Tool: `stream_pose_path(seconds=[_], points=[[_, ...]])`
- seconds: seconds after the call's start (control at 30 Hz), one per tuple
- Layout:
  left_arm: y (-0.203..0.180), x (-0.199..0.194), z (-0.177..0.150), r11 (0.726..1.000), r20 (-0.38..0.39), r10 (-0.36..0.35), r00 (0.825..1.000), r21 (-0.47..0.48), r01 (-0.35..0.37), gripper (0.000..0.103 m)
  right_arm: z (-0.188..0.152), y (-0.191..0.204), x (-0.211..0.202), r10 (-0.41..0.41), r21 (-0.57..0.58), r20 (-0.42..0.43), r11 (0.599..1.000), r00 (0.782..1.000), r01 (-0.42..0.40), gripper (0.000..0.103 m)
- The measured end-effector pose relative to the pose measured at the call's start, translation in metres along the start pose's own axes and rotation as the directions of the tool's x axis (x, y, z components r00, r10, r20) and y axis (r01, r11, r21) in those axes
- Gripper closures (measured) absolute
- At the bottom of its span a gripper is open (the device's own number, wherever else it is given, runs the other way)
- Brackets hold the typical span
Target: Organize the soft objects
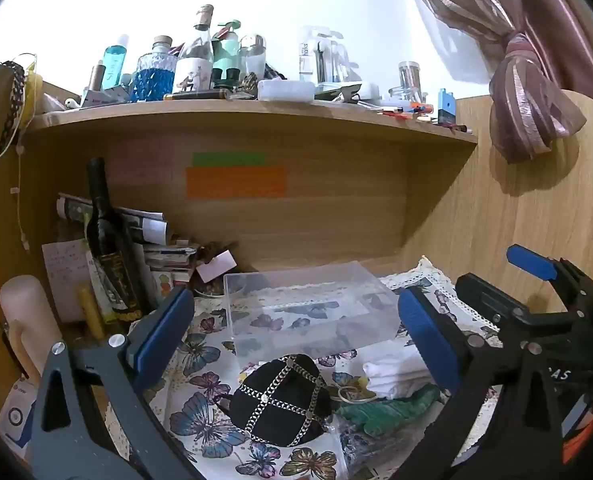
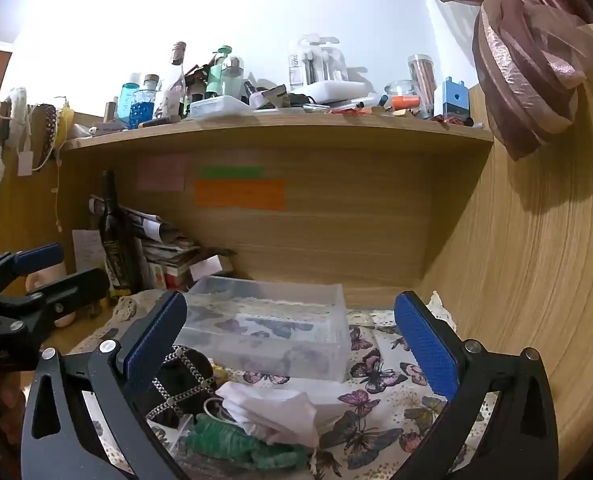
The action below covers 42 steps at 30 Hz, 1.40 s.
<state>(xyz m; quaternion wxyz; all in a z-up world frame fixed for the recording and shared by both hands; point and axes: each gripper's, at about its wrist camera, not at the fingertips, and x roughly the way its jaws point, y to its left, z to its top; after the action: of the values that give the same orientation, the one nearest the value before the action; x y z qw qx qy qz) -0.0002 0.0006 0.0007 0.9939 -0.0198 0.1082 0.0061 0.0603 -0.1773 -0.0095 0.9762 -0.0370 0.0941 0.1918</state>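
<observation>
Both tongs hang released: left tongs [image 1: 296,344] above a black chain-strapped pouch [image 1: 280,400], right tongs [image 2: 292,344] above a white cloth [image 2: 272,408] and green knit [image 2: 232,444], lying just before a clear plastic box [image 2: 268,332] mid-desk [image 2: 380,412].

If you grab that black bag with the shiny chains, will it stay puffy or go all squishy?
The black soft pouch crossed with silver chains will probably squish: it looks rounded and padded. The metal chains may slip or snag against the blue pads. It likely won't roll, since it sits slumped on the butterfly-print cloth.
</observation>
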Motion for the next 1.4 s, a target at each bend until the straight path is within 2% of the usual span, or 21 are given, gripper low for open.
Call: stream_pose_path(seconds=[0.13,1.4], points=[[0.002,0.006,-0.002,1.0,-0.019,-0.014,1.0,-0.007,0.013,0.0,-0.001,0.004,-0.002,-0.005,-0.012,0.019,1.0,1.0,0.005,0.0],[-0.003,-0.001,-0.003,1.0,0.015,-0.012,1.0,0.015,0.011,0.0,0.0,0.003,-0.006,0.003,-0.001,0.017,1.0,1.0,-0.003,0.0]])
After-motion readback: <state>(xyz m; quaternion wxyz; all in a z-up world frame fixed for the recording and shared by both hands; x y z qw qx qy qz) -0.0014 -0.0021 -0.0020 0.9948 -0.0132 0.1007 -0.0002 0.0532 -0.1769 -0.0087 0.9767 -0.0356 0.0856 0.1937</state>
